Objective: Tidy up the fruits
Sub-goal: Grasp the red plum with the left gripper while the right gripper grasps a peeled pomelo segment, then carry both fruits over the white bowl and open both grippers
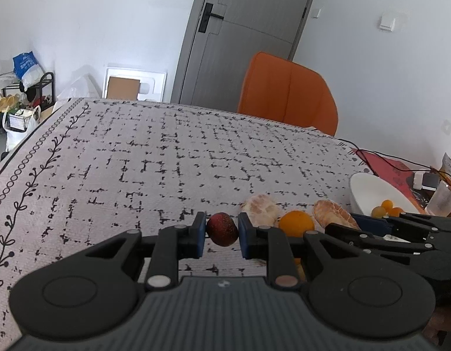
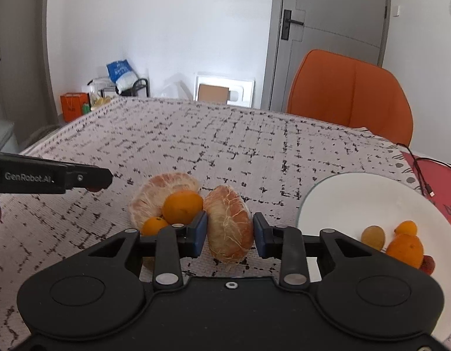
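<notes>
Left fingers (image 1: 221,234) pinch a dark red fruit (image 1: 222,229); right fingers (image 2: 229,234) pinch a peeled citrus piece (image 2: 229,224).

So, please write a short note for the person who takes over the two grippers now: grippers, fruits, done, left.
Left gripper: shut on a dark red fruit.
Right gripper: shut on a peeled citrus piece.
White plate, right side: already holds several small orange fruits.
Still on the tablecloth: another peeled piece and two oranges.
Left to do: bring both held fruits to the plate, then the rest.
</notes>
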Motion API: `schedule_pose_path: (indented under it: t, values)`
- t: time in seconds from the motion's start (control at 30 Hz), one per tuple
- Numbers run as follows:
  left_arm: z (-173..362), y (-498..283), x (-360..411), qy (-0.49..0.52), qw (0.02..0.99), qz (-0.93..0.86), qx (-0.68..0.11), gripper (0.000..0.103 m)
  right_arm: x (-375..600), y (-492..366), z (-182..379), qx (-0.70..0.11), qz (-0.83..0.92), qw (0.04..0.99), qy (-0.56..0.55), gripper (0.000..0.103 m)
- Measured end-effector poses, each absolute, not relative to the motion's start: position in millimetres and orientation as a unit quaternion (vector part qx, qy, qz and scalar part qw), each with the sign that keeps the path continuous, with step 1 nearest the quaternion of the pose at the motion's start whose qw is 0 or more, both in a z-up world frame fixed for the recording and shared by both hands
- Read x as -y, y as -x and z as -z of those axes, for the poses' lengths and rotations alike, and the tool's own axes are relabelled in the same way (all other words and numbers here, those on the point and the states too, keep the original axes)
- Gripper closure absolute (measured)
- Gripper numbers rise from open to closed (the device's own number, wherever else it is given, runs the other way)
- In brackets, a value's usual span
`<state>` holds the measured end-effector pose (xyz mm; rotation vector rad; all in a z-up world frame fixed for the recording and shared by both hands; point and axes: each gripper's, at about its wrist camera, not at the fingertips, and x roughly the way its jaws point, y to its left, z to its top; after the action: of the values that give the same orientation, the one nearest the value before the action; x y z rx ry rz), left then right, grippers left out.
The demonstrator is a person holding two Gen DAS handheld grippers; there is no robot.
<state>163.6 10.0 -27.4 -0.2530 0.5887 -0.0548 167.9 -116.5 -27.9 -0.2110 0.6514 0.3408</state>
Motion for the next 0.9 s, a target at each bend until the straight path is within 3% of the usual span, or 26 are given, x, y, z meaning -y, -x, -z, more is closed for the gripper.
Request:
schedule_pose_path:
  t: [0.9]
  values:
    - [8.9, -165.9, 63.2, 0.082, 0.953, 0.094, -0.275, 0.081, 205.6, -129.2, 6.2, -0.286, -0.095, 0.953, 0.028, 0.071]
